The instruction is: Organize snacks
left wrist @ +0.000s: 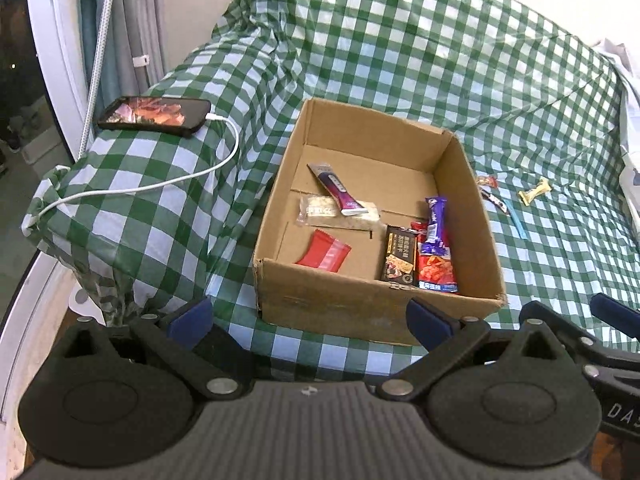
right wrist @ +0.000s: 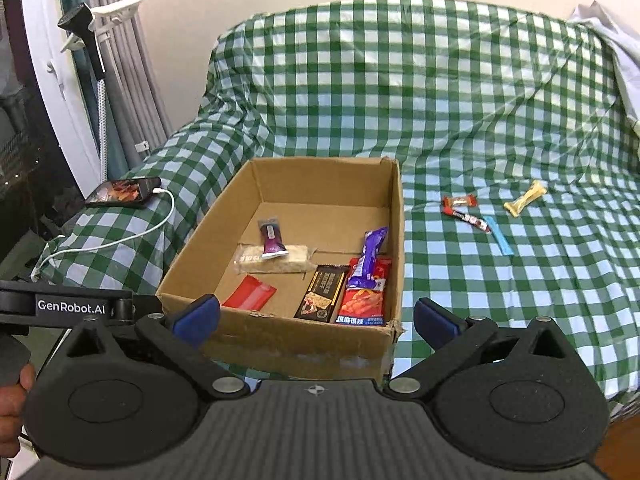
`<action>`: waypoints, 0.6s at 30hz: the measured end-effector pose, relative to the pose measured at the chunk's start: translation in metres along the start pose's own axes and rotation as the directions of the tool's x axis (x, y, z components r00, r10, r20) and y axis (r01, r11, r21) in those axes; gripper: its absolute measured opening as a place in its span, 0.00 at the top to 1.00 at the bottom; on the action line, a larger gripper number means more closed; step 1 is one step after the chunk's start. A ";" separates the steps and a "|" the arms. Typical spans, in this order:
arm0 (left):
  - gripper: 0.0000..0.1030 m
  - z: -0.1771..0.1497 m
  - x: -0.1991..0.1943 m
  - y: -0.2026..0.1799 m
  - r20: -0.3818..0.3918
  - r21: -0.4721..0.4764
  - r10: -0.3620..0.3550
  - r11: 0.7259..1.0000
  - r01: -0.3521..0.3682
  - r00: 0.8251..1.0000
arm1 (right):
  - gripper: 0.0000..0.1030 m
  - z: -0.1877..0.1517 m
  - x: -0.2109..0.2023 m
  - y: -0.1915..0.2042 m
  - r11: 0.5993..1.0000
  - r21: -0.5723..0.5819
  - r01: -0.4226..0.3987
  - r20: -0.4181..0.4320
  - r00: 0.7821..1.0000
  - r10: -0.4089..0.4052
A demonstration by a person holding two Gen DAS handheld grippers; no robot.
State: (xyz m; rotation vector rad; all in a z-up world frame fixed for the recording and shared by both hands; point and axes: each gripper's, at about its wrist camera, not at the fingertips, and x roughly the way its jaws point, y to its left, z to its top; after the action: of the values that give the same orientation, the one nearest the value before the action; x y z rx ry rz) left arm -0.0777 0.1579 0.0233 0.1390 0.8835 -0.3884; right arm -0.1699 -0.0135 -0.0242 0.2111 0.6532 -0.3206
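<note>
An open cardboard box (left wrist: 360, 308) (right wrist: 296, 350) sits on the green checked cover. Inside lie several snacks: a red packet (left wrist: 325, 256) (right wrist: 250, 297), a pale oat bar (left wrist: 320, 211) (right wrist: 276, 263), a purple tube (left wrist: 336, 190) (right wrist: 272, 240), a dark bar (left wrist: 401, 260) (right wrist: 322, 298), an orange packet (right wrist: 362, 306) and a purple wrapper (left wrist: 435, 228) (right wrist: 370, 258). To the right of the box lie a red-white candy (right wrist: 459, 200), a dark bar (right wrist: 468, 218), a blue stick (left wrist: 519, 222) (right wrist: 500, 236) and a gold wrapper (left wrist: 534, 192) (right wrist: 525, 198). My left gripper (left wrist: 310, 318) and right gripper (right wrist: 316, 320) both hang open and empty before the box's near wall.
A phone (left wrist: 154, 115) (right wrist: 122, 192) on a white charging cable (left wrist: 160, 186) lies on the covered armrest at left. White fabric (right wrist: 612, 36) is bunched at the far right. A hand (right wrist: 14, 404) shows at the left edge of the right wrist view.
</note>
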 end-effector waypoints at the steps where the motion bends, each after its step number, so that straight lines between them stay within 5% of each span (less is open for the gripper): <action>1: 0.00 -0.002 -0.004 -0.001 0.007 0.002 -0.001 1.000 0.001 1.000 | 0.01 -0.001 -0.003 0.001 1.000 -0.006 0.000 0.004 1.000 0.000; 18: 0.00 -0.017 -0.031 -0.009 0.051 0.024 0.005 1.000 -0.006 0.999 | 0.01 -0.011 -0.030 0.005 0.999 -0.033 0.001 0.048 0.999 0.000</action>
State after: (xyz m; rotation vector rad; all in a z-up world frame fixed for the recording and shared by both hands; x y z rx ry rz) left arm -0.1105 0.1629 0.0369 0.1533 0.8284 -0.3963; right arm -0.1965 0.0010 -0.0134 0.1708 0.6110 -0.3141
